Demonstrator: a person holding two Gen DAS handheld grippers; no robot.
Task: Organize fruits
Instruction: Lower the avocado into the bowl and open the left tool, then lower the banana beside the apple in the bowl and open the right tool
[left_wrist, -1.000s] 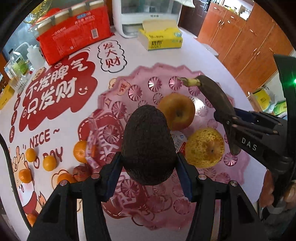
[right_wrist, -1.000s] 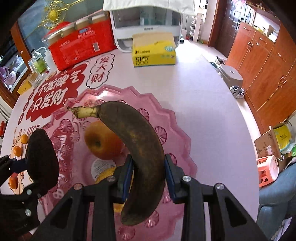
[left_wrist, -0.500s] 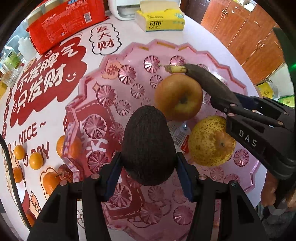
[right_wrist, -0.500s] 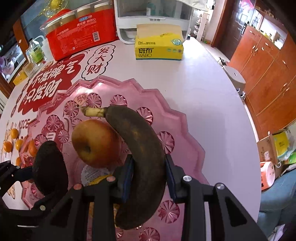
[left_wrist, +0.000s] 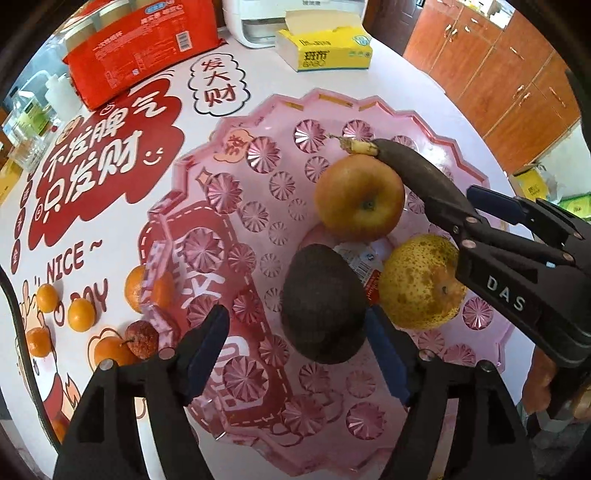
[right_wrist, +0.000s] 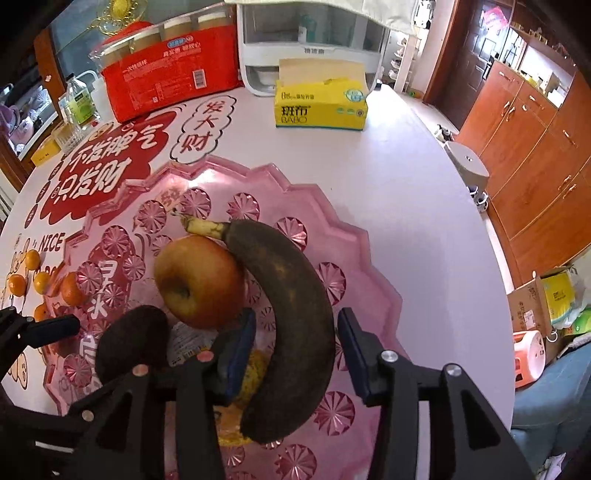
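We are parting both grippers: left gripper (left_wrist: 297, 345) releasing the avocado (left_wrist: 323, 304), right gripper (right_wrist: 295, 349) releasing the banana (right_wrist: 284, 317), apple (right_wrist: 199, 282) at ten o'clock.

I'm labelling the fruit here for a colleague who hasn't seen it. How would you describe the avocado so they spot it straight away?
Find the pink scalloped tray on the white table. Several fruits cluster in it: an apple, a speckled yellow pear and a blackened banana. The avocado lies nearest the camera, between the open left gripper's fingers: dark, egg-shaped, with a rough pebbled skin.
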